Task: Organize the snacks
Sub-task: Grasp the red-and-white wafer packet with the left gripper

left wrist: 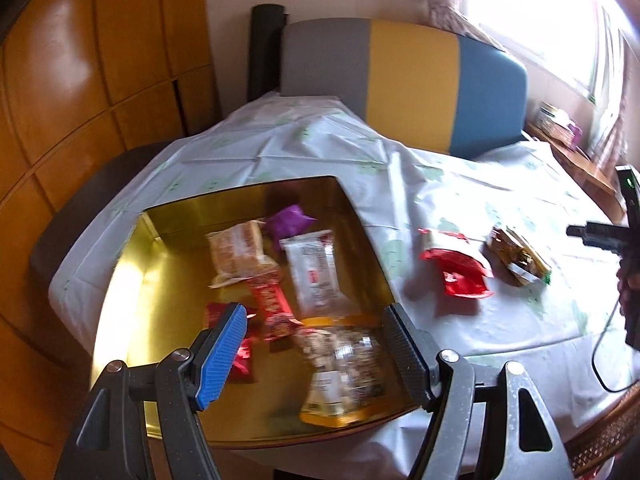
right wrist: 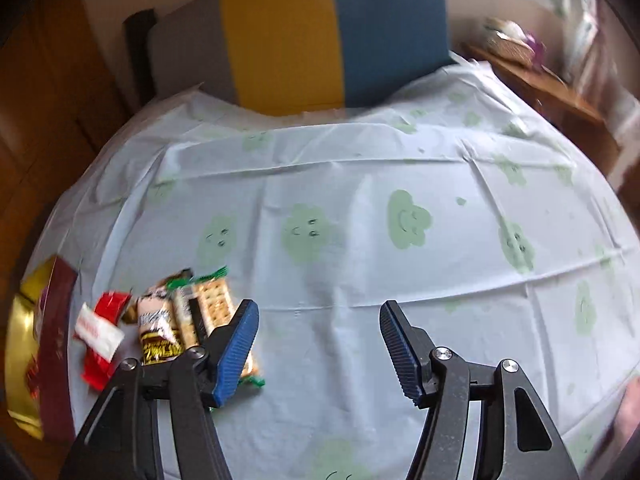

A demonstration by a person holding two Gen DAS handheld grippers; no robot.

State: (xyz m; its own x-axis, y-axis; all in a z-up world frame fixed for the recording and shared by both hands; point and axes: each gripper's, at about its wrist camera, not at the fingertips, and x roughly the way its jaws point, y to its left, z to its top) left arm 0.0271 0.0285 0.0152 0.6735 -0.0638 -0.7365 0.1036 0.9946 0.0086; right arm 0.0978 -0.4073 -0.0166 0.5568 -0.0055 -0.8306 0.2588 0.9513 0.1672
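Snacks mostly sit in the gold tin (left wrist: 132, 280) at the left of the table: a clear bag of nuts (left wrist: 340, 364), a white wrapped bar (left wrist: 314, 272), a beige cake pack (left wrist: 240, 256), a purple candy (left wrist: 288, 220) and some red wrappers. The left gripper (left wrist: 316, 344) hangs right over that tin, jaws spread wide, holding nothing. Further right, on the cloud-print tablecloth (left wrist: 420, 184), a red packet (left wrist: 460, 268) lies just beside a small pile of cracker packs (left wrist: 518, 258). The right gripper (right wrist: 318, 330) hovers over bare cloth, also wide open and empty, with the crackers (right wrist: 212, 304) just past its left finger.
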